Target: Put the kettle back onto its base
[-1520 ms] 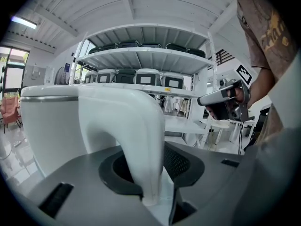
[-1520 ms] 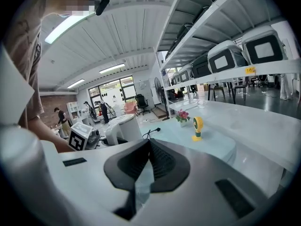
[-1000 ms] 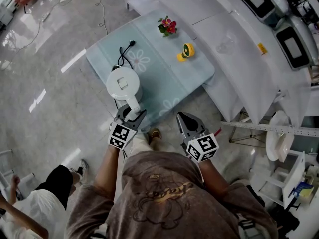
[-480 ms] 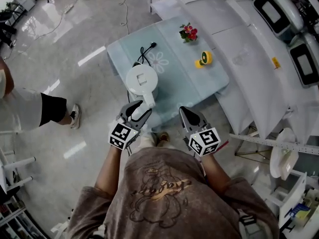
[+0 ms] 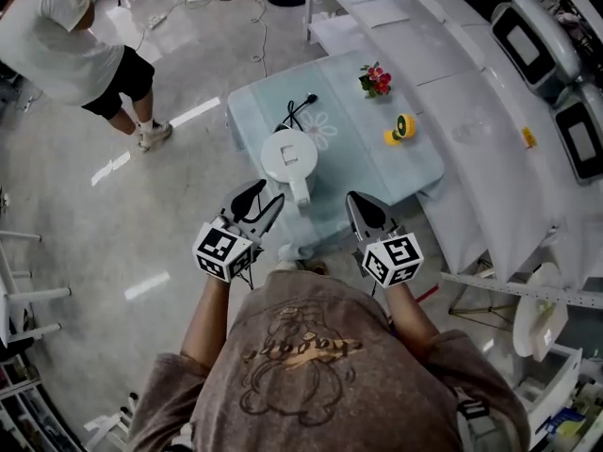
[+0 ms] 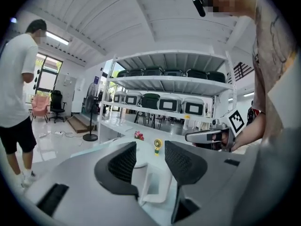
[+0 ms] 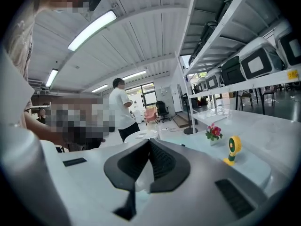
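Observation:
The white kettle (image 5: 288,154) stands upright near the front of the table (image 5: 377,163), its handle (image 5: 301,194) pointing toward me. A black power cord (image 5: 300,109) runs out behind it; the base is hidden under it. My left gripper (image 5: 258,204) is open just left of and short of the handle, holding nothing. In the left gripper view the handle (image 6: 153,187) shows beyond the parted left gripper (image 6: 149,161). My right gripper (image 5: 358,207) is shut and empty, to the right of the kettle. In the right gripper view the kettle (image 7: 141,135) peeks over the right gripper (image 7: 149,160).
A small pot of red flowers (image 5: 376,79) and a yellow mini fan (image 5: 402,126) sit at the table's far side. White shelving with appliances (image 5: 528,55) runs along the right. A person in a white shirt (image 5: 75,40) stands on the floor at upper left.
My left gripper, earlier shut on the kettle's handle, has opened and drawn back off it. The kettle now stands free. The right gripper has stayed shut beside it.

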Motion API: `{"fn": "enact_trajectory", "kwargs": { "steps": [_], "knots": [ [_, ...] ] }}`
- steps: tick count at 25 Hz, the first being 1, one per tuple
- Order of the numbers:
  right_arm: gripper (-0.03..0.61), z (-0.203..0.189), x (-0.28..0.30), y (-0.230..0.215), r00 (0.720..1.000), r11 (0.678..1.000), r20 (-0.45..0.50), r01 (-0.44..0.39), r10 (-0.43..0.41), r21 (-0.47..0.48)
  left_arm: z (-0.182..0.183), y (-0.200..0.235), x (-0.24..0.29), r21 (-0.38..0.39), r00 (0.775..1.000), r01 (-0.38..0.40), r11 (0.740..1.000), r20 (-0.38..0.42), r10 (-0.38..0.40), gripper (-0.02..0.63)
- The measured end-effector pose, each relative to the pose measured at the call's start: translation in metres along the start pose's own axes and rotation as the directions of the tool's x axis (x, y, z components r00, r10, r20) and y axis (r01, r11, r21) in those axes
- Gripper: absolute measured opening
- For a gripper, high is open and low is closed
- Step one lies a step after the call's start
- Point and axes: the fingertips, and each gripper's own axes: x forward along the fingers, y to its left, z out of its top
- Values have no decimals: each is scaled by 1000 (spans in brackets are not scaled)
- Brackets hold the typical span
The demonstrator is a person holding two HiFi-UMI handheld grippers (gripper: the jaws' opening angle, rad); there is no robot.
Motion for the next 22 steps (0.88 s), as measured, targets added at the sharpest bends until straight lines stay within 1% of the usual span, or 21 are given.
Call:
{"fn": "enact_trajectory", "kwargs": {
  "steps": [2,6,12,14,18,22],
  "knots": [
    [-3,12,0,0,1000,1000,19,8,-8,-11,12,5,-3,-27,999,-12,1000,34,13,196],
    [-3,36,-3,-3,997,999,65,32,-30,-34,35,10,-10,-52,995,-49,997,81,53,195],
    [-3,52,-10,-17,990,995,113,88,-82,-44,41,19,-19,-50,987,-121,991,104,125,192],
    [-3,54,-10,-18,989,995,118,92,-86,-48,41,23,-22,-42,982,-147,988,117,151,173],
    [-3,51,-10,-19,989,994,116,101,-94,-51,37,31,-27,-41,971,-199,979,127,202,106],
    [-3,45,-10,-22,988,993,109,114,-108,-43,31,36,-29,-30,965,-234,972,113,236,65]
  ]
}}
